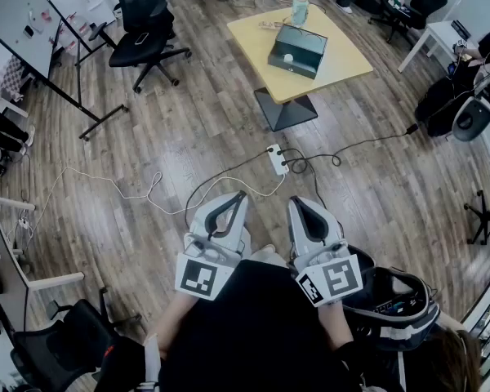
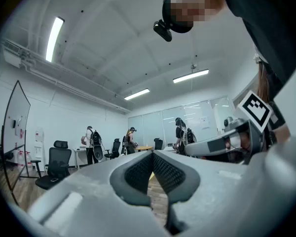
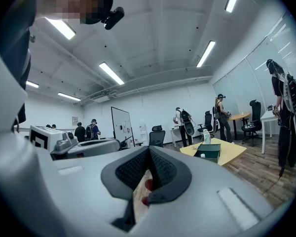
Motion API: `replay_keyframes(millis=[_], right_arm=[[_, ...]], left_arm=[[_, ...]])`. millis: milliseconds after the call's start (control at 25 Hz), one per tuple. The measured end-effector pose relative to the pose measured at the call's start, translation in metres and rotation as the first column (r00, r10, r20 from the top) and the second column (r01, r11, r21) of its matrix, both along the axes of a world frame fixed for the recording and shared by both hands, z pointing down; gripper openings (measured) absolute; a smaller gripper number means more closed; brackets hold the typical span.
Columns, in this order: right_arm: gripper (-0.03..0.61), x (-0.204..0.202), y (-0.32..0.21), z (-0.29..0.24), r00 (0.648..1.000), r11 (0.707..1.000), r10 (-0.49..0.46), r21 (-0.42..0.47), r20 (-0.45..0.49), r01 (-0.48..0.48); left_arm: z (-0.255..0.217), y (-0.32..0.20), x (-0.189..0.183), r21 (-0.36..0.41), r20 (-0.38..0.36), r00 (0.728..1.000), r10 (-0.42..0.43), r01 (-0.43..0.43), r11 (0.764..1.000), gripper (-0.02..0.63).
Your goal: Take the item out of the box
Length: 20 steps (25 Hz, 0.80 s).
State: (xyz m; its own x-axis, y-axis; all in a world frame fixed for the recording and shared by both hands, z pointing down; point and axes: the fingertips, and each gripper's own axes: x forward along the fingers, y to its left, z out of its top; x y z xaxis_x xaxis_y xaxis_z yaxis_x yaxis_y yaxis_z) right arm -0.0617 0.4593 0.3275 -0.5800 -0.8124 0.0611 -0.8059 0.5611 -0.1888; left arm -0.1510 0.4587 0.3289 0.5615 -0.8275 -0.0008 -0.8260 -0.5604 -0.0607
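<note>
A dark green open box point(image 1: 298, 50) sits on a yellow table point(image 1: 343, 58) far ahead of me, with a small white item point(image 1: 288, 57) inside it. In the right gripper view the box point(image 3: 210, 152) shows at the right, well away from the jaws. My left gripper point(image 1: 239, 195) and right gripper point(image 1: 295, 202) are held side by side close to my body, both pointing level. The left gripper point(image 2: 151, 155) has its jaws shut with nothing between them. The right gripper point(image 3: 148, 150) is also shut and empty.
A pale bottle point(image 1: 300, 8) stands behind the box. A white power strip point(image 1: 278, 159) and cables lie on the wooden floor between me and the table. A black office chair point(image 1: 147, 27) and a whiteboard point(image 1: 24, 19) stand at the left. Several people stand farther off.
</note>
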Motion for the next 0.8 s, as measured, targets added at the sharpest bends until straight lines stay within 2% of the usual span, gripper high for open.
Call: replay_keyframes(millis=[320, 800], right_arm=[[0.002, -0.016, 0.014, -0.003, 0.999, 0.999, -0.037, 0.002, -0.035, 0.037], [0.002, 0.002, 0.020, -0.002, 1.000, 1.000, -0.013, -0.014, -0.026, 0.012]], left_arm=[[-0.001, 0.010, -0.015, -0.008, 0.001, 1.000, -0.019, 0.019, 1.000, 0.002], [-0.004, 0.012, 0.002, 0.003, 0.009, 1.000, 0.024, -0.024, 1.000, 0.002]])
